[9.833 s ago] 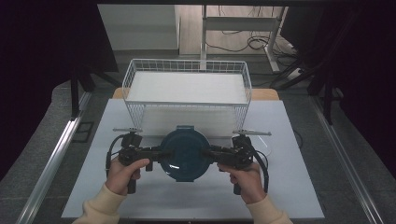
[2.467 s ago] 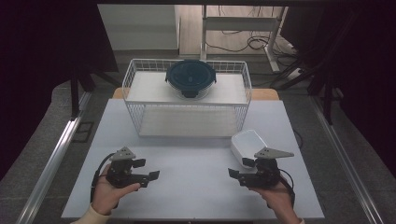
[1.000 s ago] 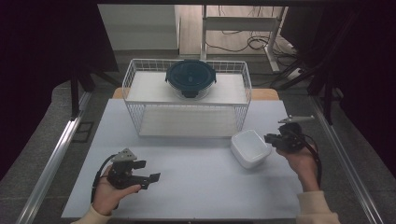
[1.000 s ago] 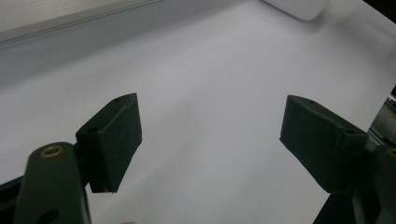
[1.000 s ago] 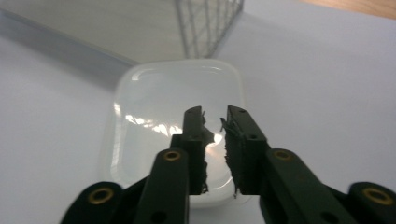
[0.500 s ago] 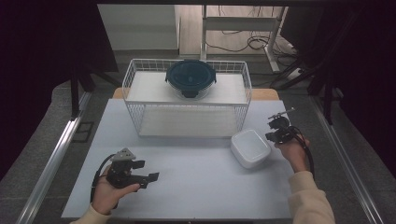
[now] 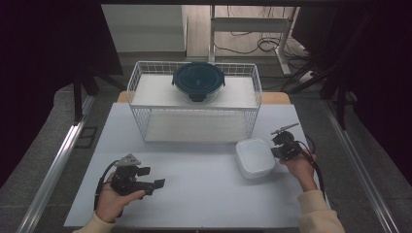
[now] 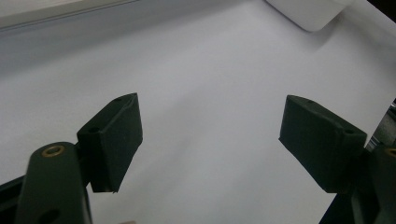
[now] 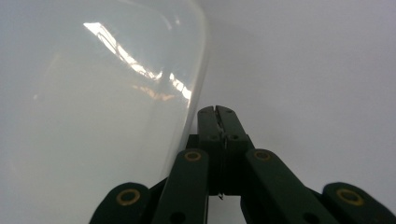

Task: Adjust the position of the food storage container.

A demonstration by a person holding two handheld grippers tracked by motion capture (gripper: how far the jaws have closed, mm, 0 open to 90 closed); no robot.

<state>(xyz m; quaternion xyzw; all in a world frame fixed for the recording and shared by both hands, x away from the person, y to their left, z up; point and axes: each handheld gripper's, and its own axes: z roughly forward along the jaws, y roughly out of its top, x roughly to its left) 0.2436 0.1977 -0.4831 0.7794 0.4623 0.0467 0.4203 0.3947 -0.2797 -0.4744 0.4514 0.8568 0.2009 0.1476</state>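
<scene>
One white container (image 7: 254, 158) lies on the desk (image 7: 194, 170), just left of the right gripper (image 7: 282, 145), whose jaws are pressed together. One left gripper (image 7: 158, 183) is spread, well apart. One dark-lidded bowl (image 7: 198, 81) sits on one wire rack (image 7: 145, 104).

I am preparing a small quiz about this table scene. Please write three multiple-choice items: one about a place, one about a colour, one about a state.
1. Where is the dark blue round container?
A. on top of the wire basket
B. on the table
C. in the left gripper

2. What colour is the square container near the right gripper?
A. red
B. white
C. black

3. How do the left gripper's jaws stand?
A. shut on a lid
B. shut on nothing
C. open, nothing between them

Answers:
1 A, it rests on the basket's upper shelf.
2 B, both the high view and the right gripper view show it white.
3 C, the left gripper view shows bare table between the pads.
</scene>
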